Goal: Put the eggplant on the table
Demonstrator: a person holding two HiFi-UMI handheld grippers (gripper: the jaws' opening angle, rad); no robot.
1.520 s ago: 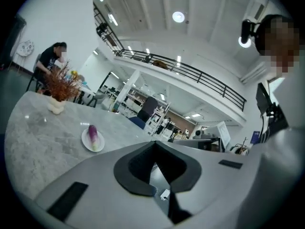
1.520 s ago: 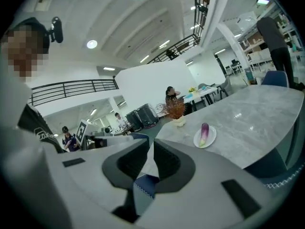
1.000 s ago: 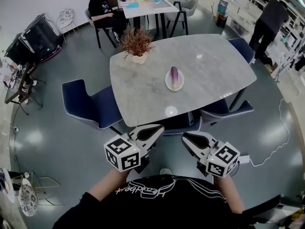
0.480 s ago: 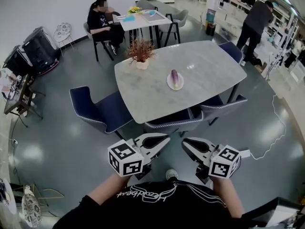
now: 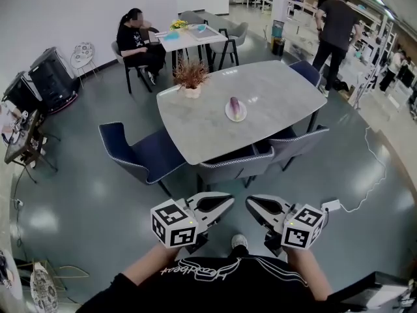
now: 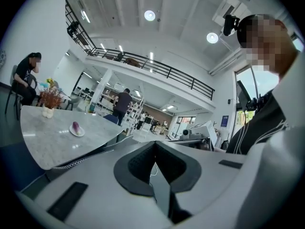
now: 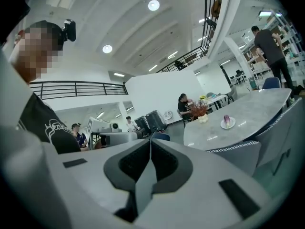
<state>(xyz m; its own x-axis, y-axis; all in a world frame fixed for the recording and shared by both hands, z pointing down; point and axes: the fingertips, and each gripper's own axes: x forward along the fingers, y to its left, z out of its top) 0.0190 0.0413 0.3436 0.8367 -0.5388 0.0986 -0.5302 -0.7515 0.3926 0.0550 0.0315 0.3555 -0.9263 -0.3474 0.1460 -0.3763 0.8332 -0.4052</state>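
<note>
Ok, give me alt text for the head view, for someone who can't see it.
A purple eggplant lies on a white plate on a grey table with blue chairs and a potted plant, seen from above, some way off. In the foreground the person holds the left claw and right claw, both shut and empty, pointed towards the table.
</note>
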